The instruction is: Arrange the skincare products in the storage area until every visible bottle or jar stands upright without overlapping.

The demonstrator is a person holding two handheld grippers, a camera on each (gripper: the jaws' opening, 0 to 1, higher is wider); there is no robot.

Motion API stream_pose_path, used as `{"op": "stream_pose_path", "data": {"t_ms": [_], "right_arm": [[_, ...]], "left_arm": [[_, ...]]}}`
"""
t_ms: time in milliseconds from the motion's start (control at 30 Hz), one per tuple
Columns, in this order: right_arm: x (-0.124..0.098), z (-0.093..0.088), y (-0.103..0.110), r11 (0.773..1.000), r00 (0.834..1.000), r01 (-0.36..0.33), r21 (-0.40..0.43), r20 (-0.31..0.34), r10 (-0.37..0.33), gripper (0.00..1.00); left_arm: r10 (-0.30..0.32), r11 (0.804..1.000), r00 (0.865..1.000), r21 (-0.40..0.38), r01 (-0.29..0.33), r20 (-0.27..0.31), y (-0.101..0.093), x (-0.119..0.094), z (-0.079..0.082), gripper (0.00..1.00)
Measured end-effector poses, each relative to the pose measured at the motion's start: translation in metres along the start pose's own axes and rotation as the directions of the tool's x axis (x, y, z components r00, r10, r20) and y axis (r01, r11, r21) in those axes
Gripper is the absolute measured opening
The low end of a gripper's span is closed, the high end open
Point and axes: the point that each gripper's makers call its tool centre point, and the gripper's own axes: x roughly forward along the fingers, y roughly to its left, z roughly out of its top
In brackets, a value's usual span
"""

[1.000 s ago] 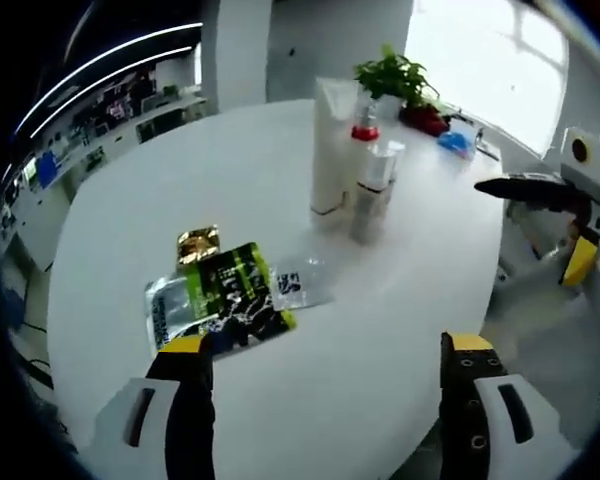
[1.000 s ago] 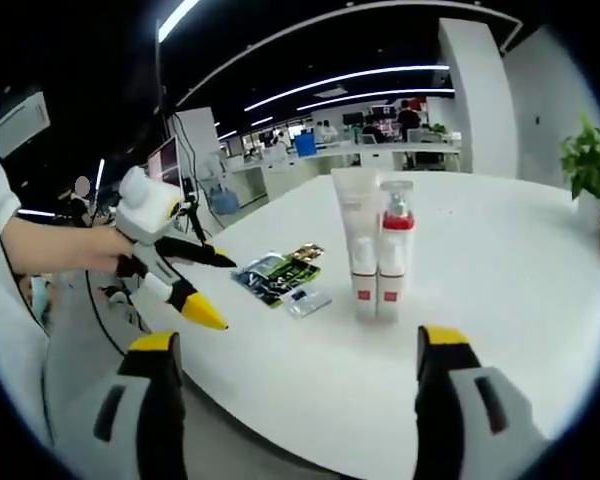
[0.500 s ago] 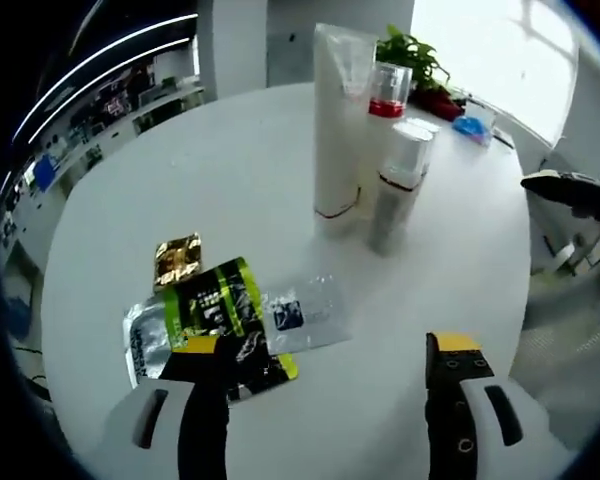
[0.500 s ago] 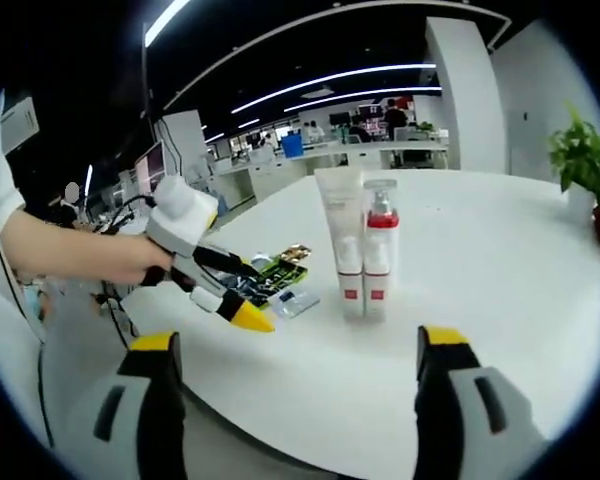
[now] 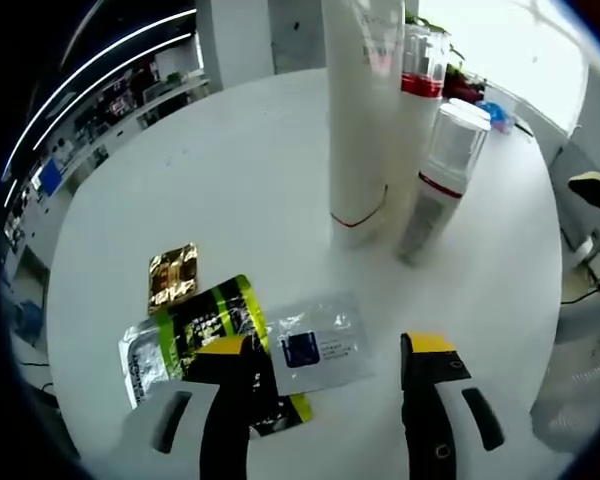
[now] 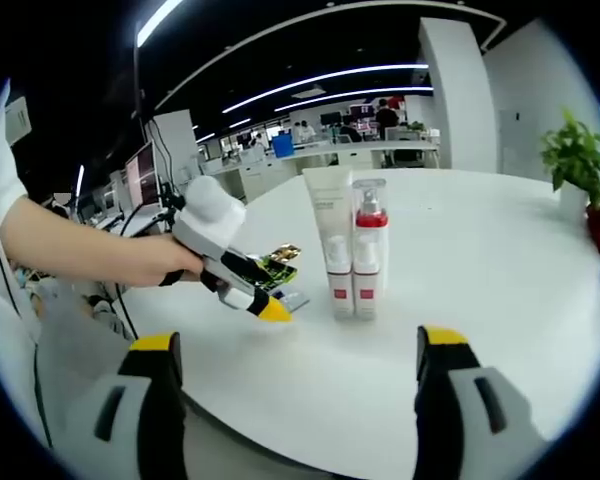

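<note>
Sachets (image 5: 215, 325) lie flat between spread left gripper (image 5: 325, 350) jaws, near upright bottles (image 5: 425, 160); right gripper (image 6: 290, 345) released

1. The left claw (image 5: 325, 400) hangs with its yellow-tipped black jaws apart above the round white bench (image 5: 230, 170).
2. Between the jaws lies a flat clear plastic sachet with a dark blue square (image 5: 315, 345).
3. Beside it lie a green-and-black foil sachet (image 5: 195, 330) and a small gold foil packet (image 5: 172, 275).
4. Farther off stand a tall white tube (image 5: 363, 110), a clear-capped bottle with a red band (image 5: 420, 90) and a small white bottle with a clear cap (image 5: 440, 175), close together.
</note>
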Motion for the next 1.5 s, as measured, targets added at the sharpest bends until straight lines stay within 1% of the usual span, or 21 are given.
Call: {"op": "stream_pose_path", "data": {"t_ms": [233,300,500,633,767,900,1133,1500], "right_arm": [[0.0,0.0,-0.001,1.0,1.0,0.007,-0.001,-0.001,-0.007,0.97],[0.0,0.0,-0.001,1.0,1.0,0.007,0.0,-0.003,-0.007,0.97],[0.0,0.0,-0.001,1.0,1.0,0.011,-0.003,-0.002,-0.011,0.96],[0.0,-0.001,-0.001,1.0,1.0,0.01,-0.003,-0.005,-0.01,0.96],[0.001,-0.001,-0.001,1.0,1.0,0.009,-0.006,-0.007,-0.009,0.96],[0.001,-0.001,-0.001,1.0,1.0,0.011,-0.005,-0.007,-0.011,0.96],[0.001,-0.001,-0.002,1.0,1.0,0.016,-0.006,-0.006,-0.016,0.96],[0.001,-0.001,-0.003,1.0,1.0,0.02,-0.007,-0.006,-0.02,0.96]], "left_arm": [[0.004,1.0,1.0,-0.01,-0.005,-0.023,0.003,0.004,-0.007,0.5],[0.012,1.0,1.0,-0.001,-0.012,-0.02,0.004,0.004,-0.006,0.49],[0.014,1.0,1.0,-0.006,-0.014,-0.015,0.008,0.006,-0.004,0.44],[0.016,1.0,1.0,-0.006,-0.016,-0.01,0.011,0.007,-0.001,0.38],[0.011,1.0,1.0,-0.001,-0.011,-0.008,0.011,0.007,0.0,0.38],[0.008,1.0,1.0,0.0,-0.008,0.001,0.017,0.008,0.002,0.38],[0.007,1.0,1.0,0.003,-0.007,-0.003,0.027,0.011,0.005,0.38],[0.022,0.999,1.0,-0.025,-0.022,-0.004,0.035,0.012,0.006,0.37]]}}
